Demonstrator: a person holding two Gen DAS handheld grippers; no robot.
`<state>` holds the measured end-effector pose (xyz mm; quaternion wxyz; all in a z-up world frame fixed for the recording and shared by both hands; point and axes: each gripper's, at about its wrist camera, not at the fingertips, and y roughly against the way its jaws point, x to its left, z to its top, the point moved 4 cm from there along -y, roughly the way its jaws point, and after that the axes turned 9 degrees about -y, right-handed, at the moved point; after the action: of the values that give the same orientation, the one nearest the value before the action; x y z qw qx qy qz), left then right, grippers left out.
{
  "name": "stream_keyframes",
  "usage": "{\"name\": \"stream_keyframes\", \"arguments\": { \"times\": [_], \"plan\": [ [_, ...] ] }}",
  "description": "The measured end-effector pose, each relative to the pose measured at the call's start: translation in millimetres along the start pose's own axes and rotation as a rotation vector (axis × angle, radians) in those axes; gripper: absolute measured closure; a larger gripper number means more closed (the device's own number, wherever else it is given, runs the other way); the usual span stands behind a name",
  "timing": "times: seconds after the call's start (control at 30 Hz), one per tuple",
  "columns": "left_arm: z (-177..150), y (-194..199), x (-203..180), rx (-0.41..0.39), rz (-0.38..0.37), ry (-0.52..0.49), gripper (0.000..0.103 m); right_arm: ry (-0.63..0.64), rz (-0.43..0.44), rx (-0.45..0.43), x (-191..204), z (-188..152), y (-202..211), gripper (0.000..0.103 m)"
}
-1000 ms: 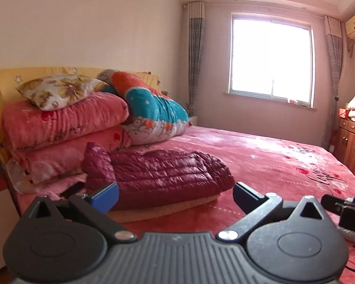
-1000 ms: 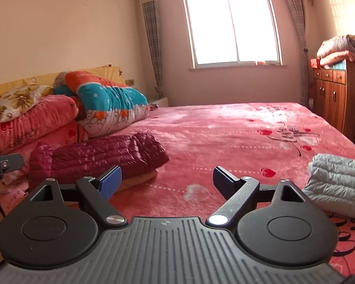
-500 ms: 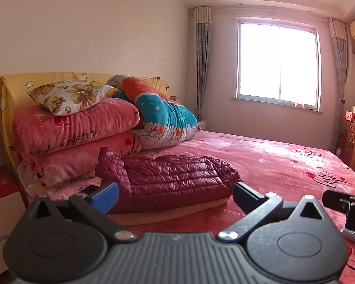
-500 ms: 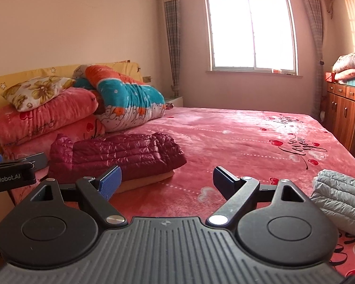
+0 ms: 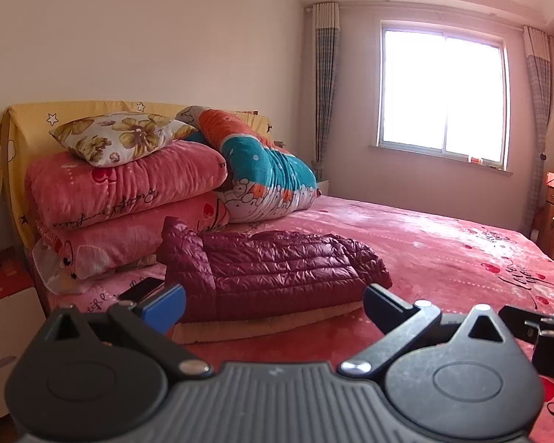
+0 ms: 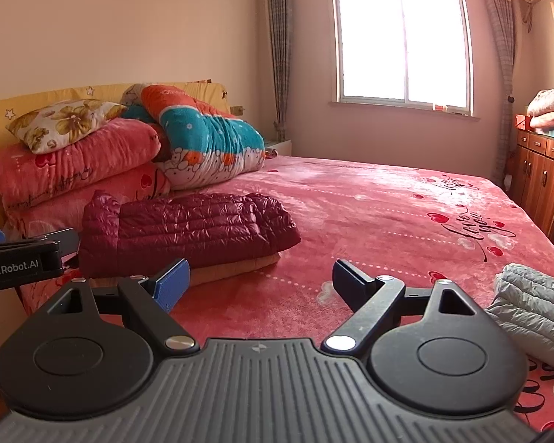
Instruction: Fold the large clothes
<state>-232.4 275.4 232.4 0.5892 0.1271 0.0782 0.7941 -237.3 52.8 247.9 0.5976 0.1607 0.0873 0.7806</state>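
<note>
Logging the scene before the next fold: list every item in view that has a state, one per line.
left tongs: open, empty, above the bed.
right tongs: open, empty.
maroon puffer jacket: folded, lying on a tan folded garment.
grey puffer jacket: folded or bundled at the bed's right edge.
pink blankets: folded, stacked.
floral pillow: on top of the stack.
curtains: drawn open.
phone: lying flat on the bed.

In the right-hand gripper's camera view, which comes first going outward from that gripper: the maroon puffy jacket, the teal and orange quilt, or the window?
From the right gripper:
1. Maroon jacket, folded on the bed, ahead and to the left.
2. Teal and orange quilt, behind the jacket, by the headboard.
3. Window, in the far wall, beyond the bed.
</note>
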Motion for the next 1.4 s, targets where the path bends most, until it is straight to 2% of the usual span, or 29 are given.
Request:
{"name": "stream_keyframes", "arguments": {
  "times": [0.47, 1.4],
  "plan": [
    [-7.8, -9.3, 1.7, 0.03, -0.004, 0.004, 0.001, 0.018, 0.02, 0.02, -13.2, -3.9, 5.1, 0.0],
    [-19.9, -28.5, 5.3, 0.078, -0.005, 0.009, 0.001, 0.028, 0.03, 0.064, -11.3, -11.9, -10.8, 0.0]
  ]
}}
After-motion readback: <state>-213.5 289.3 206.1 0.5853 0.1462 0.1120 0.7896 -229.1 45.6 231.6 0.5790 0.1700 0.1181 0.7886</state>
